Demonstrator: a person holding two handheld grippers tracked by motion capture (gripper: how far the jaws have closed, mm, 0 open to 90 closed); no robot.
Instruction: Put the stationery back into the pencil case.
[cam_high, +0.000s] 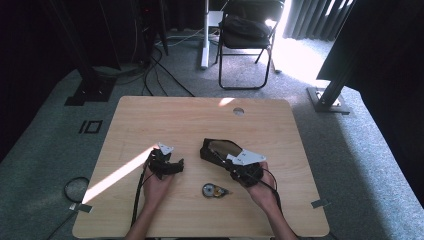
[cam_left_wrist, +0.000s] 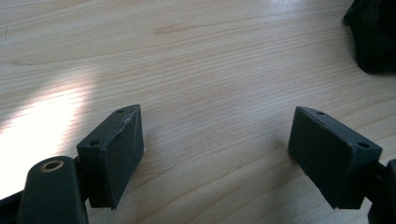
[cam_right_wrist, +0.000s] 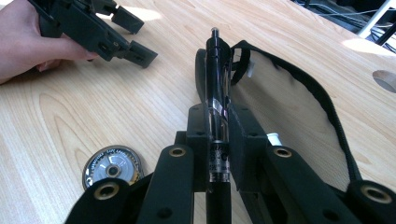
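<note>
My right gripper (cam_right_wrist: 218, 140) is clamped on a black pen (cam_right_wrist: 217, 84), both pads pressing its barrel from either side, and the pen runs straight out ahead between them with its metal tip pointing away from me. The far end of the pen lies over the open mouth of a black pencil pouch (cam_right_wrist: 299, 107), whose dark zip edge curves round on the table to the right of my jaws; a small white thing shows inside it, just beside my right pad, too little of it visible to name. In the high view the same gripper (cam_high: 239, 165) sits at the near end of the pouch (cam_high: 218, 148), near the middle of the wooden table (cam_high: 150, 115). Just beside my jaws on the left, flat on the wood, lies a round correction tape dispenser (cam_right_wrist: 112, 169), apart from the pen. My left gripper (cam_left_wrist: 215, 154) is released, its two pads standing wide apart with only bare table between them, low over the wood; a strip of sunlight falls across the table on its left. In the high view it (cam_high: 175, 165) rests in my left hand (cam_high: 156, 186), well apart from the pouch.
</note>
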